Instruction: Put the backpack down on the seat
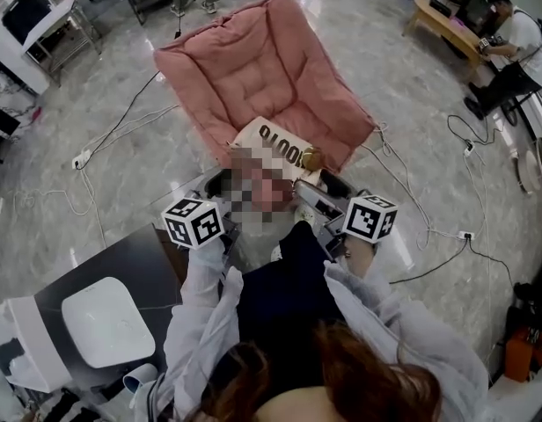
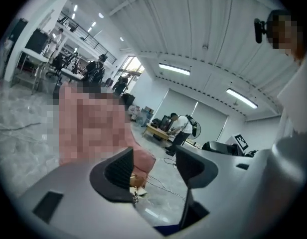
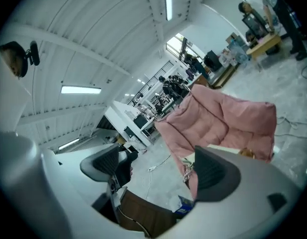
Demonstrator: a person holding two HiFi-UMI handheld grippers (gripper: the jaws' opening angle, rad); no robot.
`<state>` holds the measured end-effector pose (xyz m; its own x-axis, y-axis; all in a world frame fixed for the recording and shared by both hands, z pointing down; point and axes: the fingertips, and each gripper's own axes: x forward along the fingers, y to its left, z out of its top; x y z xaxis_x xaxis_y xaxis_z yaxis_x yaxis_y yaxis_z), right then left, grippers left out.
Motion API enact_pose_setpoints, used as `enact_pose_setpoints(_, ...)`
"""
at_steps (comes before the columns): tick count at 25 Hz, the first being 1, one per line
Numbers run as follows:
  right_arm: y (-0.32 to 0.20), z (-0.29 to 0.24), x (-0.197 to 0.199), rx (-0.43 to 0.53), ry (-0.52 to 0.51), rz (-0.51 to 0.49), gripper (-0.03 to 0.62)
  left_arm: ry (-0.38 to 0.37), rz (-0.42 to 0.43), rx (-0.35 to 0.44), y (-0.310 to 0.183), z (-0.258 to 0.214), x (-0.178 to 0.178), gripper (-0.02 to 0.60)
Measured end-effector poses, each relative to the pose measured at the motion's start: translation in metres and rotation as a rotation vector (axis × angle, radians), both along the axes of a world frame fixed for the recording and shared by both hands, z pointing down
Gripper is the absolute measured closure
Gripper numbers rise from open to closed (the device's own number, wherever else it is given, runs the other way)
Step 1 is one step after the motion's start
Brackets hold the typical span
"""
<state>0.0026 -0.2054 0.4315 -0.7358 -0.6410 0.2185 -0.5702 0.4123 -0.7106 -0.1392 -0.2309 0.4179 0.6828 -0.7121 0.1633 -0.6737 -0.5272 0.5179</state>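
Hair [image 1: 341, 376] and white sleeves [image 1: 201, 323] fill bottom of head view. Left hand-held gripper [image 1: 214, 202] and right hand-held gripper [image 1: 328, 202] held side by side ahead of the person. Left gripper view: jaws apart, nothing between them [image 2: 154, 163]. Right gripper view: same, released and empty [image 3: 156, 166]. Tan backpack [image 1: 269, 141] lies on front edge of pink padded seat [image 1: 253, 60], clear of both grippers, a small brown charm [image 1: 311, 157] at its right end. Dark table [image 1: 121, 258] at lower left carries a white tray-like object [image 1: 108, 323].

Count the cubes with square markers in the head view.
2. One cube tops the left hand-held gripper; the other cube tops the right hand-held gripper. None looks hidden.
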Motion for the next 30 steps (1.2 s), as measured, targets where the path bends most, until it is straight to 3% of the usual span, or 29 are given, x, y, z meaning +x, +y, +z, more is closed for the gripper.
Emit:
enact_pose_setpoints(5, -0.006, -0.052, 0.027, 0.224, 0.073, 0.085, 0.265, -0.084, -0.024, 0.206, -0.002, -0.051, 0.006, 0.498)
enact_pose_setpoints(9, -0.007, -0.072, 0.049, 0.343, 0.152, 0.166, 0.512, -0.122, -0.029, 0.281, -0.004, -0.068, 0.017, 0.536)
enact_pose_setpoints(11, -0.007, -0.073, 0.055, 0.368, 0.181, 0.181, 0.586, -0.160, -0.049, 0.300, -0.007, -0.066, 0.019, 0.552)
enact_pose_setpoints(21, -0.012, -0.046, 0.068, 0.373, 0.382, 0.169, 0.586, -0.215, -0.048, 0.246, -0.012, -0.035, 0.028, 0.566)
enact_pose_setpoints(30, -0.022, -0.037, 0.061, 0.355, 0.411, 0.160, 0.586, -0.249, -0.061, 0.224, -0.017, -0.026, 0.028, 0.566)
